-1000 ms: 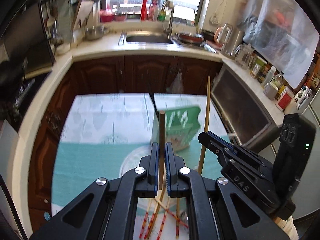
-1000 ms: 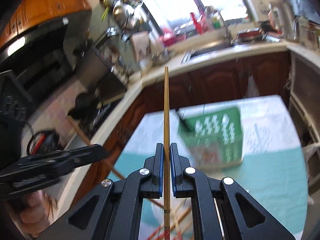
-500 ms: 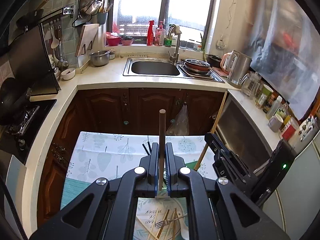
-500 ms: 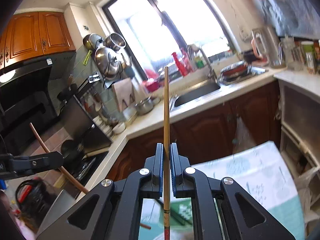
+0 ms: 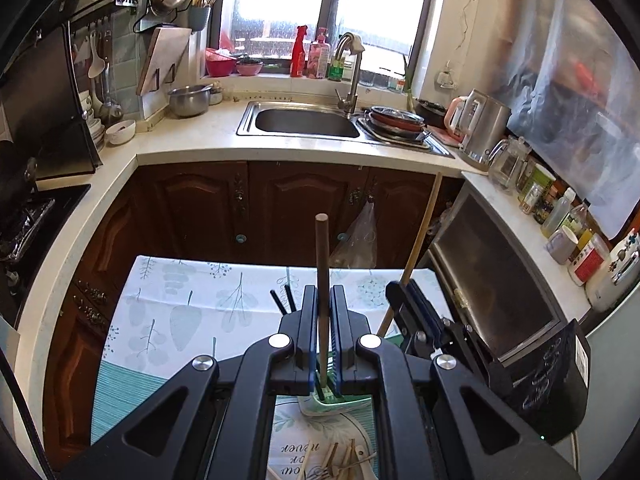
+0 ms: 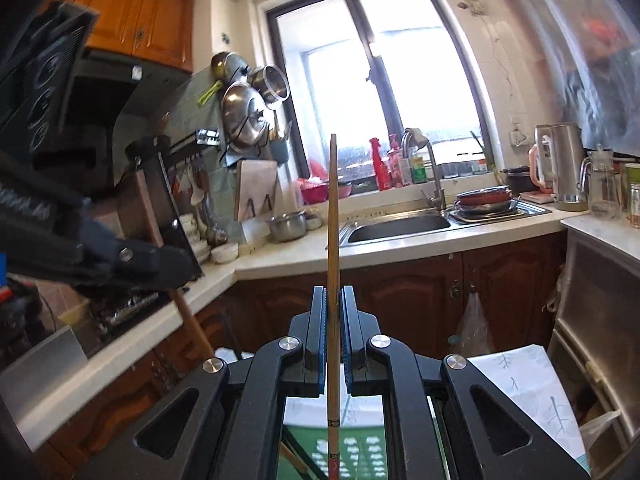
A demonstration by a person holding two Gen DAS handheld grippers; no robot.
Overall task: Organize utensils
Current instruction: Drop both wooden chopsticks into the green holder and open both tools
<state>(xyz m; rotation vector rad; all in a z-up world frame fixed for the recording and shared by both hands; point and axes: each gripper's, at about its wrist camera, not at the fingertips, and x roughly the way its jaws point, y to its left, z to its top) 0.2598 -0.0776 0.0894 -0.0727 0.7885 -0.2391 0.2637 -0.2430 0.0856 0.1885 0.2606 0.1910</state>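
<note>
— Gripping anything, the left gripper (image 5: 323,300)?
— Yes, clamped on a dark brown chopstick (image 5: 322,256), upright above the green basket (image 5: 340,404).
— And the right gripper (image 6: 333,304)?
— Closed on a pale bamboo chopstick (image 6: 333,216), over the same basket.

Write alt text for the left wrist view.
The left gripper is shut on a dark brown chopstick that stands upright between its jaws, above a green utensil basket on a leaf-print tablecloth. To its right, the right gripper holds a light bamboo chopstick.
</note>
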